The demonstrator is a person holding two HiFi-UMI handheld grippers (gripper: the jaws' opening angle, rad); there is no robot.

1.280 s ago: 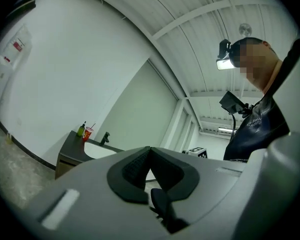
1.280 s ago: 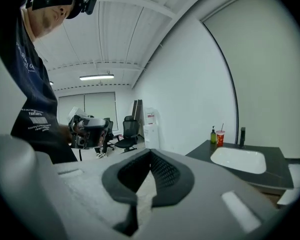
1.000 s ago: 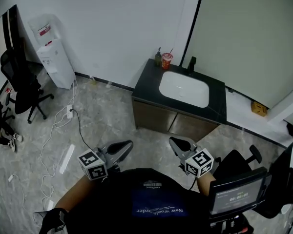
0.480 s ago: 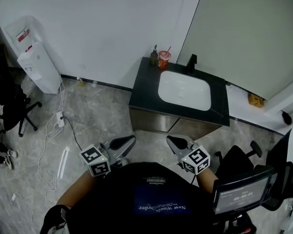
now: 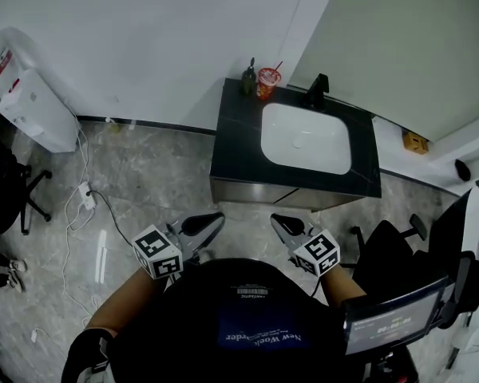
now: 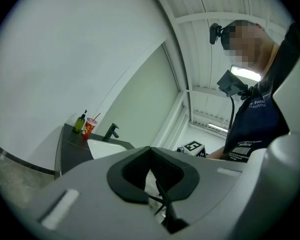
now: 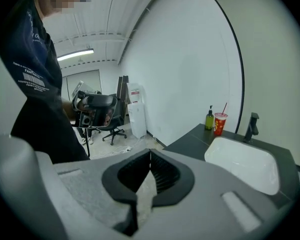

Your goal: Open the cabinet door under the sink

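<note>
The left gripper (image 5: 215, 218) and the right gripper (image 5: 277, 219) are both seen clenched on nothing, with jaw tips pressed together. The cabinet door (image 5: 251, 192) is found closed beneath the sink (image 5: 306, 138), at twelve o'clock from both grippers, near but untouched.

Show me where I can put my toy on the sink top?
The counter left of the basin is bare, in front of the bottle and red cup. The back left corner is crowded by those two; the tap stands behind the basin.
</note>
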